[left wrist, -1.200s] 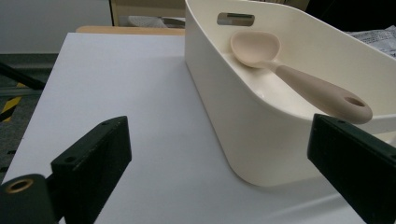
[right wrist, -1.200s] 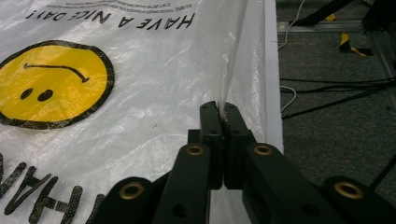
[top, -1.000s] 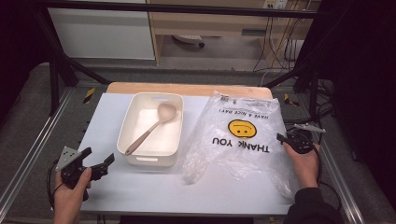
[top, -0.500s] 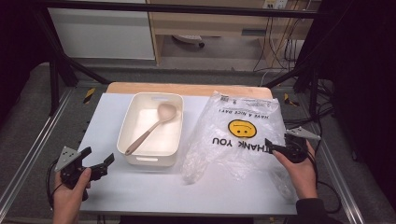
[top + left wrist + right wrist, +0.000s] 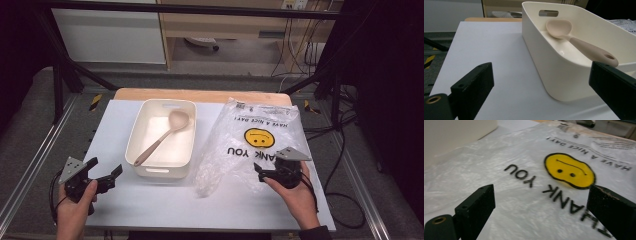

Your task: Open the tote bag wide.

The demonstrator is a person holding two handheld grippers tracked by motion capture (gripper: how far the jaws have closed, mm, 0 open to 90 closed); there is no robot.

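Black fingers of the right gripper spread wide, nothing clamped between, having just been opening; poised low over the clear plastic bag, whose film lies straight ahead of and under the gap. Printed "THANK YOU" and yellow smiley just beyond the fingertips, upside down in the high view; small print farther off blurred, hard to read. Bag's near edge cut off below the fingers in the right gripper view; far left, a pale wall, too blurred to name.

Left gripper held by the left hand, fingers likewise apart and empty, hovering over the white bench. Just ahead and to their right, the cream tub, its near corner partly masked by the right finger. Inside, leaning on the rim, a beige spoon, handle end near, bowl farther back.
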